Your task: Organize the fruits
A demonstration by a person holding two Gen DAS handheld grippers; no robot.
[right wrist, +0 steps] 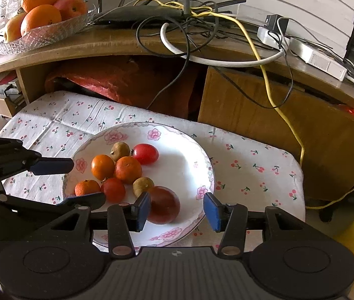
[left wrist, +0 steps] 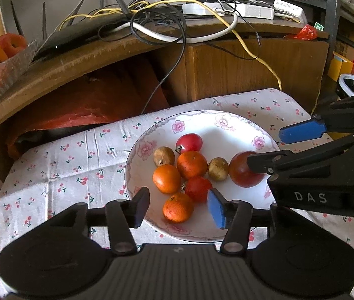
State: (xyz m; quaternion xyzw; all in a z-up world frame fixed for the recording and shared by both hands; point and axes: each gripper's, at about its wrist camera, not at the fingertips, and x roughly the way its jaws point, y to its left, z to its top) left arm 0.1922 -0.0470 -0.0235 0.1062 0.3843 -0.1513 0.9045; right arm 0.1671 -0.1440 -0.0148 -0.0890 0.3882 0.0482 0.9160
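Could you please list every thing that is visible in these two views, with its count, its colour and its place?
plate: one, white with pink flowers, on the cloth.
mandarins: three, orange, in the plate.
small tomatoes: two, red, in the plate.
big tomato: one, dark red, in the plate, right side.
longans: two, brown, in the plate.
cloth: one, white with a cherry print, under the plate.
glass dish: one, clear, on the wooden desk, with oranges and an apple.
cables: several, black, white, yellow, on the desk.
red bag: one, under the desk.
left gripper: open, blue pads, over the plate's near side.
right gripper: open, at the big tomato.
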